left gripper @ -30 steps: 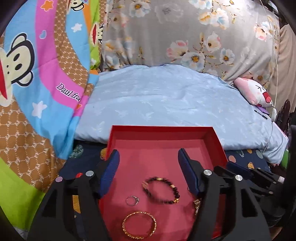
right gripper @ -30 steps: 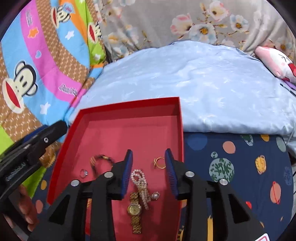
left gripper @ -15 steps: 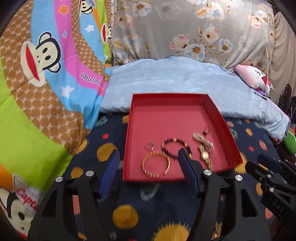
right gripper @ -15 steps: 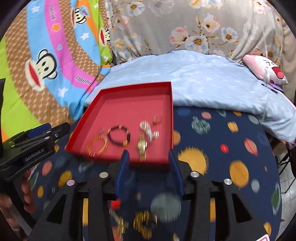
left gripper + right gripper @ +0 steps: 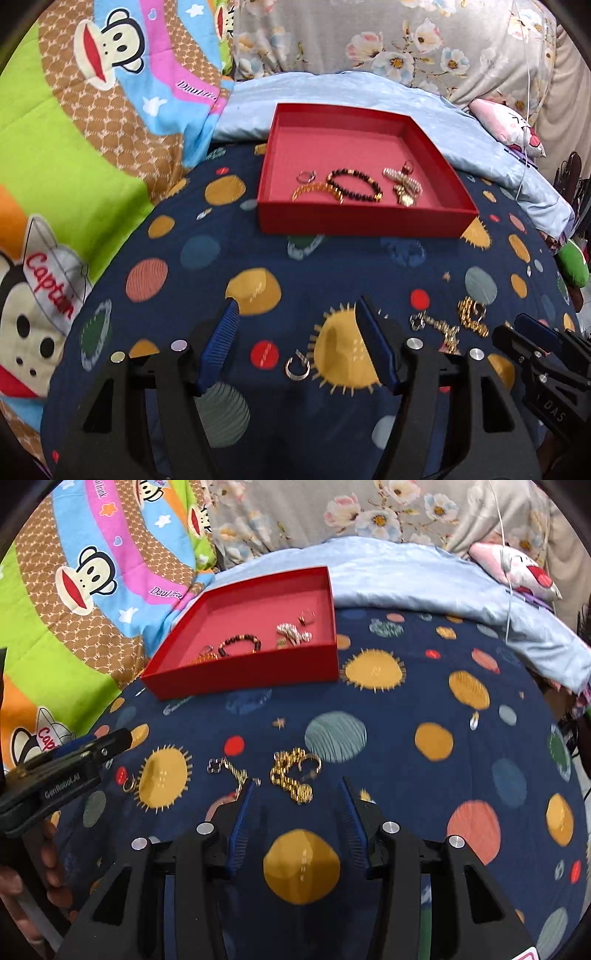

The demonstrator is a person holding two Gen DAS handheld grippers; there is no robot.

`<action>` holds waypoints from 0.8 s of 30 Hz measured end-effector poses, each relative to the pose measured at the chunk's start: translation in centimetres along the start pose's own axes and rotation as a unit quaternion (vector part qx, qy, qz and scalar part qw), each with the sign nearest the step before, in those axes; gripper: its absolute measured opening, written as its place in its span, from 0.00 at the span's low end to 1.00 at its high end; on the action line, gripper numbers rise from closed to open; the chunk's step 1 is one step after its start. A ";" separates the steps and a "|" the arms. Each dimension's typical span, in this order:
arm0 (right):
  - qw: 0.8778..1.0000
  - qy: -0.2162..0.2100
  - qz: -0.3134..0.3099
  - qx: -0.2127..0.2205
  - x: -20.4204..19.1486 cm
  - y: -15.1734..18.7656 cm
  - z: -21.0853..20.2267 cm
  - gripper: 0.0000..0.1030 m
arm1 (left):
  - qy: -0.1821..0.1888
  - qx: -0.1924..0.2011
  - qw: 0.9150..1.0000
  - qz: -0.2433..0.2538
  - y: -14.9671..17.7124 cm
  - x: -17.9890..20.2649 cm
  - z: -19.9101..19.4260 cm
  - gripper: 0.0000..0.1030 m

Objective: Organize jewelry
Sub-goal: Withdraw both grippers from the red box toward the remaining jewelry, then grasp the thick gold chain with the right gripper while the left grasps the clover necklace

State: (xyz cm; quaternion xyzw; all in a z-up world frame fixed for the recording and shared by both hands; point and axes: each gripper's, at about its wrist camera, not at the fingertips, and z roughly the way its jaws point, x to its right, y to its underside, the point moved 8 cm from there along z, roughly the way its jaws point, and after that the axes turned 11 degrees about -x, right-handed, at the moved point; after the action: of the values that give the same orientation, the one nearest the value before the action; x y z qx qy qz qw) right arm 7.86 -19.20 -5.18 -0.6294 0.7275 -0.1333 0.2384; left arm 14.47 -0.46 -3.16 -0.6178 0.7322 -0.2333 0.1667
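Red box (image 5: 364, 221): on the planet-print bedspread (image 5: 424, 775), toward its far edge against the pale blue quilt (image 5: 332, 88)
Inside box: gold bangle (image 5: 314, 190), dark bead bracelet (image 5: 354, 182), silver ring (image 5: 306, 176), pearl piece and gold watch (image 5: 404, 184), lying near the front wall
Loose on bedspread: gold chain (image 5: 291, 775), clover-charm chain (image 5: 229, 770), small open ring (image 5: 297, 365), all near its front edge
Left gripper (image 5: 299, 343): jaws wide apart, holding nothing, small ring between the tips
Right gripper (image 5: 299, 819): jaws have just been opening, nothing clamped, gold chain just ahead of the tips
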 end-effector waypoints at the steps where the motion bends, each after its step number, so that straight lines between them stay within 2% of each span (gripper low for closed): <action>1: 1.000 -0.001 0.002 -0.001 0.0 0.2 0.1 0.44 | 0.000 -0.002 1.000 -0.002 0.5 -0.1 0.1 0.61; 7: 1.000 0.002 0.004 -0.013 0.0 1.0 1.2 0.41 | 0.014 -0.014 1.000 -0.010 2.2 0.4 0.8 0.61; 11: 1.000 0.000 0.003 -0.011 0.0 0.2 1.7 0.39 | 0.022 -0.012 1.000 -0.007 2.6 0.9 0.8 0.61; 13: 1.000 -0.001 0.002 -0.015 0.0 -0.1 2.0 0.30 | 0.023 -0.010 1.000 -0.006 2.7 1.1 0.7 0.61; 15: 1.000 -0.004 0.001 -0.021 -0.1 -0.4 2.5 0.28 | 0.028 -0.011 1.000 -0.005 2.8 1.4 0.5 0.61; 21: 1.000 0.003 -0.007 -0.025 -0.4 -1.0 3.2 0.28 | 0.036 -0.014 0.999 0.002 3.1 2.0 0.5 0.61; 23: 0.999 0.015 -0.012 -0.026 -0.5 -0.9 3.2 0.18 | 0.040 -0.017 0.999 0.004 3.1 2.3 0.6 0.61; 24: 0.999 0.019 -0.016 -0.028 -0.5 -0.8 3.2 0.08 | 0.042 -0.018 0.999 0.005 3.2 2.5 0.6 0.61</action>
State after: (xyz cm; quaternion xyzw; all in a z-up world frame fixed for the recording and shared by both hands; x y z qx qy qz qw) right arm 10.23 -18.54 -7.43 -0.6449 0.7251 -0.1282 0.2047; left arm 11.71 -2.55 -5.26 -0.6066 0.7458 -0.2451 0.1255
